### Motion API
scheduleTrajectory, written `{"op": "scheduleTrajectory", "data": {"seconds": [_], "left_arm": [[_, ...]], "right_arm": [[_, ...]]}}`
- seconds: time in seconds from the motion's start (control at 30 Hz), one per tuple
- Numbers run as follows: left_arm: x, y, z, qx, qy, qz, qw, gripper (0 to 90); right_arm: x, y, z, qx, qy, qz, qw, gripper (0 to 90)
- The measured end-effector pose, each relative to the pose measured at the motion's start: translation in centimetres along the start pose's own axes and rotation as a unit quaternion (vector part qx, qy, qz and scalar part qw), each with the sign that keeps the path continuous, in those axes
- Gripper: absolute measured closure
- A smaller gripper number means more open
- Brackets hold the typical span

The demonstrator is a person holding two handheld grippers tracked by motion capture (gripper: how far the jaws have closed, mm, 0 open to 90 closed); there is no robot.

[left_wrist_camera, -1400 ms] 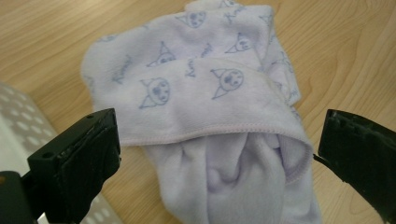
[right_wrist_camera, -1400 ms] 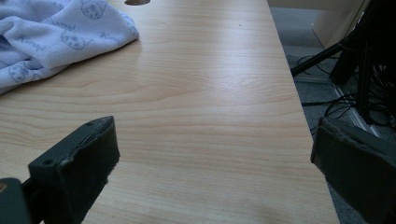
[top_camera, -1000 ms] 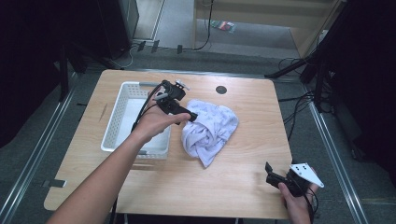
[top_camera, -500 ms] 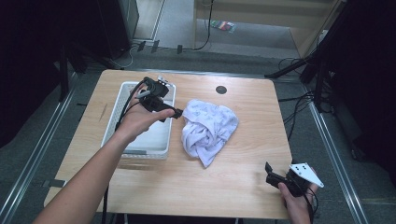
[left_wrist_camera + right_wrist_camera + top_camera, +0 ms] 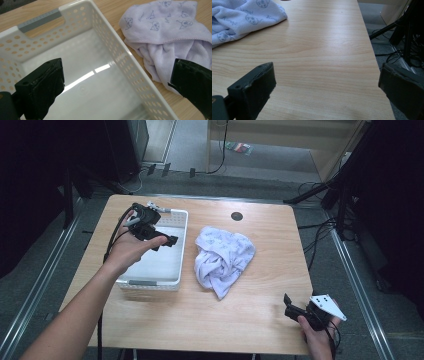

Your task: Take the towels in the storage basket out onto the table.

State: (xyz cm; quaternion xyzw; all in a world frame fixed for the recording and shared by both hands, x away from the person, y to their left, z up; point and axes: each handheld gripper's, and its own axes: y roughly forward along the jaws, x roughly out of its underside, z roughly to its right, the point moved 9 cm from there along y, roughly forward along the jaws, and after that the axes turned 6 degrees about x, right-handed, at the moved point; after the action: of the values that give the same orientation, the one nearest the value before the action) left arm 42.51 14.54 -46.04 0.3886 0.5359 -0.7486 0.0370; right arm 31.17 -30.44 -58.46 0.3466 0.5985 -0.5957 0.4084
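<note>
The towel [image 5: 242, 17] is cut off at the right gripper view's left edge; the basket [image 5: 140, 82] runs past the left gripper view's bottom edge.

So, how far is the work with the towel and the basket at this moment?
Little looks done: the white basket holds nothing, and the crumpled towel lies on the table beside it. In hand: the left gripper hovers open over the basket, holding nothing. The right gripper rests open at the table's near edge, apart from the towel. Left, probably: grasping the towel and placing it in the basket.
</note>
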Motion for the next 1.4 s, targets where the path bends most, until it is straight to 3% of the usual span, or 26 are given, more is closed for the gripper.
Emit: {"op": "scheduleTrajectory", "data": {"seconds": [0.1, 0.47, 0.67, 0.9, 1.4], "left_arm": [[0.4, -0.8, -1.0, 0.002, -0.013, 0.014, 0.9998, 0.0], [4.1, -1.9, -4.3, -0.017, -0.039, 0.013, 0.9990, 0.0], [6.0, -2.6, -5.1, -0.032, -0.035, 0.012, 0.9988, 0.0], [7.9, -3.3, -6.3, -0.037, -0.051, 0.023, 0.9977, 0.0], [11.0, -4.8, -7.1, -0.057, -0.058, 0.054, 0.9953, 0.0]], "right_arm": [[0.0, 0.0, 0.0, -0.001, 0.002, 0.001, 1.0000, 1.1], [0.0, 0.0, 0.0, 0.000, 0.001, -0.001, 1.0000, 1.2], [0.0, 0.0, 0.0, -0.001, 0.004, -0.001, 1.0000, 1.2], [0.0, 0.0, 0.0, -0.001, 0.002, -0.001, 1.0000, 1.2], [0.0, 0.0, 0.0, -0.001, 0.003, -0.003, 1.0000, 1.2]]}}
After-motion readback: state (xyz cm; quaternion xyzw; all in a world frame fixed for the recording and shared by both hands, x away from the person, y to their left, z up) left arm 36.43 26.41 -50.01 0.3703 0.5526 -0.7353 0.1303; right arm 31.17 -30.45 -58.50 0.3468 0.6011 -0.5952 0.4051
